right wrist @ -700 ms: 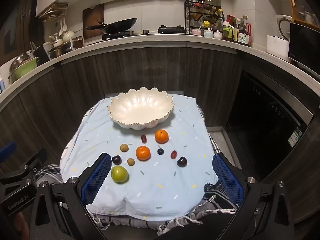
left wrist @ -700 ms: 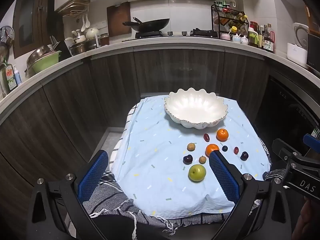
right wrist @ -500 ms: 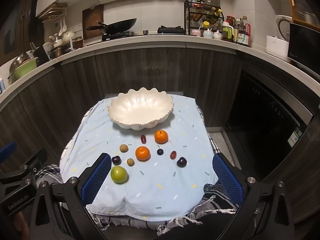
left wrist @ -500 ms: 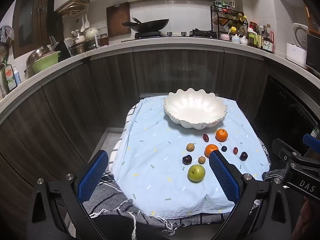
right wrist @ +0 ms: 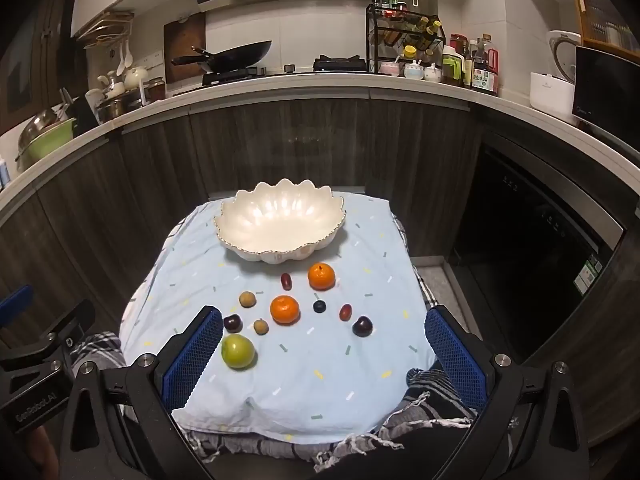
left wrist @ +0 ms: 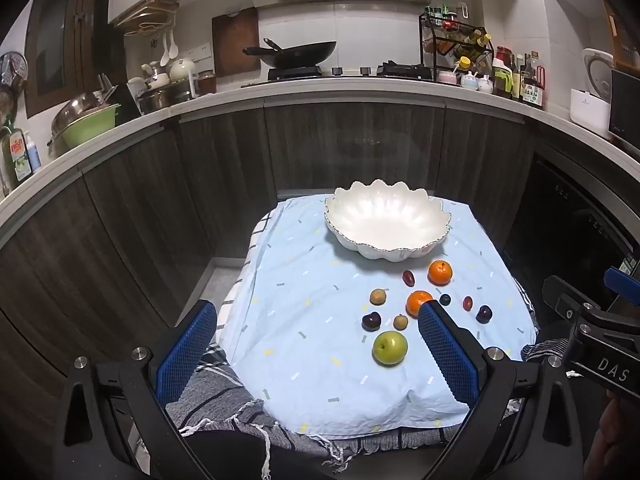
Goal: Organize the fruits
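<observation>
Fruit lies loose on a pale blue cloth (right wrist: 360,384) at frame centre: a green apple (right wrist: 238,351), two oranges (right wrist: 284,309), dark plums and small brown and red pieces, all below a white scalloped bowl (right wrist: 280,220). Both the left gripper (left wrist: 316,356) and the right gripper (right wrist: 323,356) hang with fingers spread wide and nothing between them, the apple just beside the right gripper's left finger (right wrist: 192,360). Bare cloth stretches at lower right before the cloth's edge drops off.
</observation>
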Demonstrator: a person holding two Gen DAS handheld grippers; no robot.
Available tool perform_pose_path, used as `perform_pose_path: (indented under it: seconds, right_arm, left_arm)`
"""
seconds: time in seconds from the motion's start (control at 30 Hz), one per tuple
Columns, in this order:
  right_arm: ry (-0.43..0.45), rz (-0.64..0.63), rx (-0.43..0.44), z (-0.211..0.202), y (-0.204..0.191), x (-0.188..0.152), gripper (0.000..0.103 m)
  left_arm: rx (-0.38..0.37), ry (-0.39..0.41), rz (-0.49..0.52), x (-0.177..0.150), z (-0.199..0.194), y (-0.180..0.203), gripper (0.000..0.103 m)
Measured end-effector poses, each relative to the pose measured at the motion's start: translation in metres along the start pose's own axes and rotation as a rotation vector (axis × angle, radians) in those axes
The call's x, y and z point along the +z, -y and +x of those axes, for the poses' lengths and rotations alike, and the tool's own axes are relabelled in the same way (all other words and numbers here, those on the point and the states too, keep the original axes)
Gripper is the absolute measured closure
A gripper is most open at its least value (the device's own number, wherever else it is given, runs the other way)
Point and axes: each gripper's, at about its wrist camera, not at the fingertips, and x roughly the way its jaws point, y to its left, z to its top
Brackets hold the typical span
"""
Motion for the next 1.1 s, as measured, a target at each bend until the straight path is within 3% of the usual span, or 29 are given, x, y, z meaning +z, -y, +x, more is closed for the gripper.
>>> perform_pose_path:
  seconds: [1.1]
  right_arm:
    - [0.000, 0.001, -0.005, 0.0002, 0.0005, -0.0012, 0.001]
  left_arm:
    - [0.003, 0.006, -0.001, -0.0012, -0.0030, -0.0015, 0.000]
